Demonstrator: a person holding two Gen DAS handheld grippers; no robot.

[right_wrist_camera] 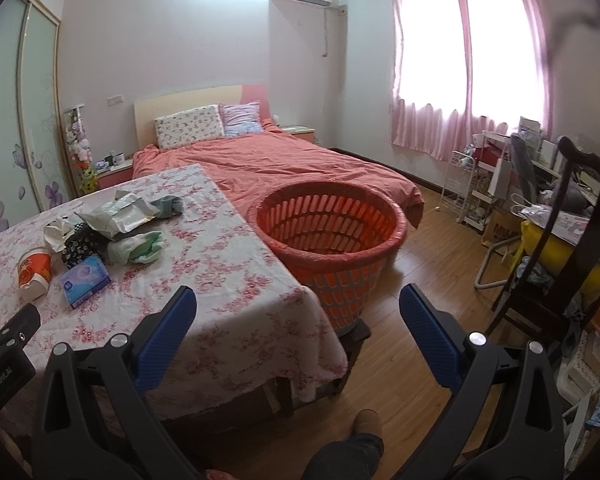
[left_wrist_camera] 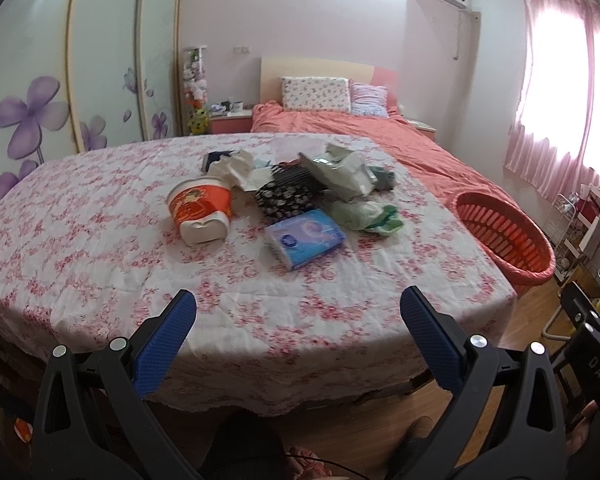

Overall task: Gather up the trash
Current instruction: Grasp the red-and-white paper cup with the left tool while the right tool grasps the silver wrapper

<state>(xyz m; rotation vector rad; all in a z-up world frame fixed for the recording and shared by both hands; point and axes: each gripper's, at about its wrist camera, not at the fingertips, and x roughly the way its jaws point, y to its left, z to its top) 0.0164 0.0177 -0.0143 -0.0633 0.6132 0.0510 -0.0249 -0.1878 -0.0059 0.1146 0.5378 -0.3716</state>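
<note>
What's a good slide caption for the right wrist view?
Open right gripper faces an orange basket beside the trash-strewn table.

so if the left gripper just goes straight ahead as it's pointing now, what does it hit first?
Probably the blue tissue pack. The left gripper is open, over the near edge of the floral-cloth table, and only bare cloth lies between it and the pack. If it travels higher than it looks, it could pass over instead.

Both wrist views share table (left_wrist_camera: 100,240), basket (right_wrist_camera: 328,216)
</note>
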